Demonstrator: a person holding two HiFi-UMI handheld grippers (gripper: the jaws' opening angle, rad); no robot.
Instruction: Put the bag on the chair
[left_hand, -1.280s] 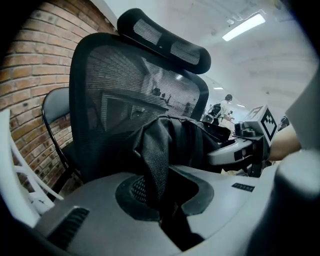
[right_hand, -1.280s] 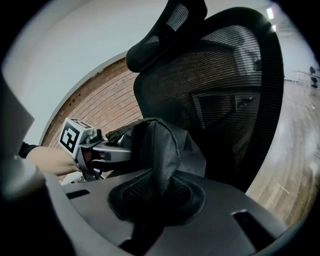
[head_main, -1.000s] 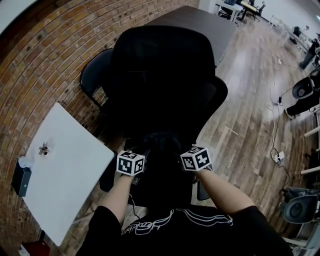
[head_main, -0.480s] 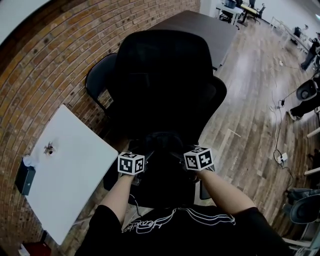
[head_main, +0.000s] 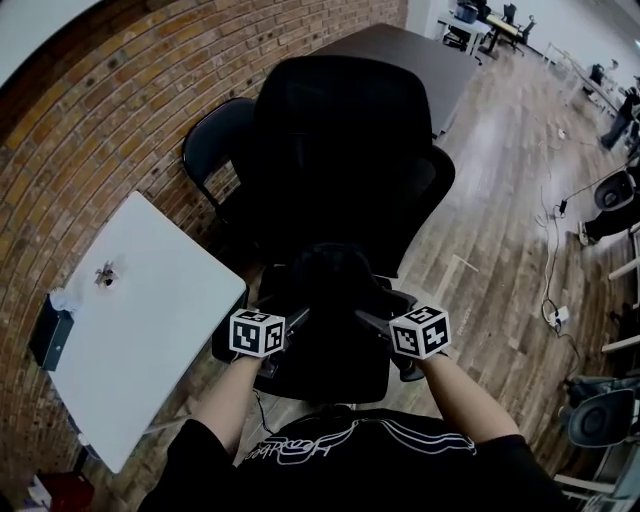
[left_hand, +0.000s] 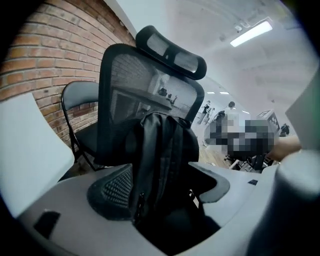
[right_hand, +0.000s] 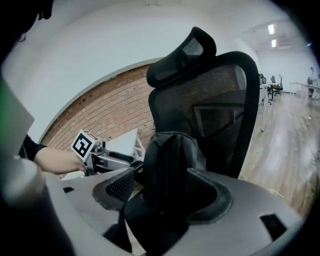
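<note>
A black backpack (head_main: 330, 285) stands upright on the seat of a black mesh office chair (head_main: 345, 140), leaning against its backrest. My left gripper (head_main: 292, 320) and right gripper (head_main: 368, 322) sit just in front of the bag, one on each side. Both sets of jaws have just been opening and now stand wide. In the left gripper view the bag (left_hand: 162, 155) shows beyond the left gripper (left_hand: 160, 195), and the pads do not press it. The right gripper view shows the bag (right_hand: 172, 167) beyond the right gripper (right_hand: 162, 192), untouched, with the left gripper (right_hand: 102, 159) beside it.
A white table (head_main: 140, 330) stands at the left by the brick wall (head_main: 110, 110). A black folding chair (head_main: 215, 150) sits behind the office chair, and a dark table (head_main: 400, 50) beyond it. Other chairs (head_main: 600, 420) and cables (head_main: 550, 300) lie on the wood floor at the right.
Both grippers have let go of the bag, opened and drawn back toward me. The bag stays standing on the chair seat.
</note>
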